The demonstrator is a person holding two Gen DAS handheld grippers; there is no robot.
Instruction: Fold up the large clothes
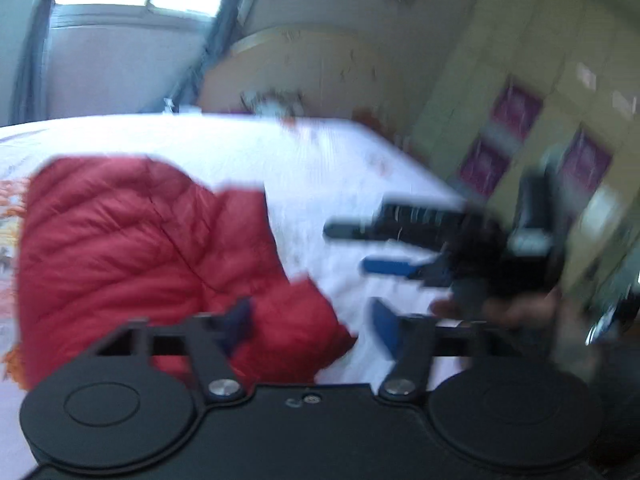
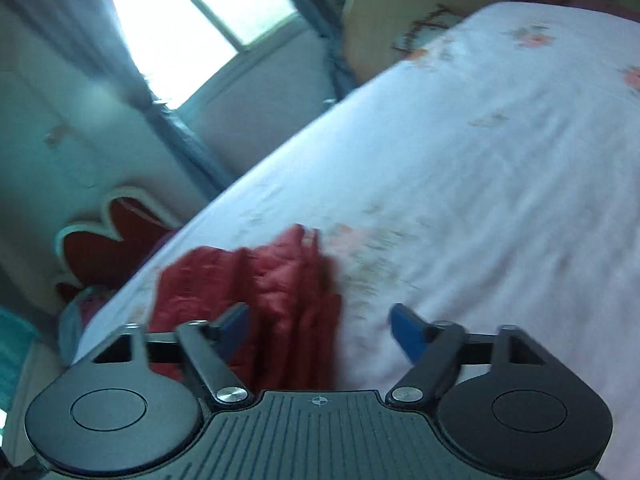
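We see the bed (image 1: pixel 248 148), its floral sheet carrying a red puffer jacket (image 1: pixel 132 248) bunched near the front edge, partly folded by our judgement. The fold looks midway, between grasps; next we need to take a loose hem or sleeve and carry it across the body. Our left hand-held gripper (image 1: pixel 316 322) hangs spread wide above the jacket, holding nothing. Our right hand-held gripper (image 2: pixel 320 330) is likewise spread and empty.

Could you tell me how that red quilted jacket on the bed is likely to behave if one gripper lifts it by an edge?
The red quilted jacket looks puffy and creased, so it would probably sag and unfold rather than hold shape. Its padded bulk suggests it is light for its size. The shiny fabric may slip between open fingers.
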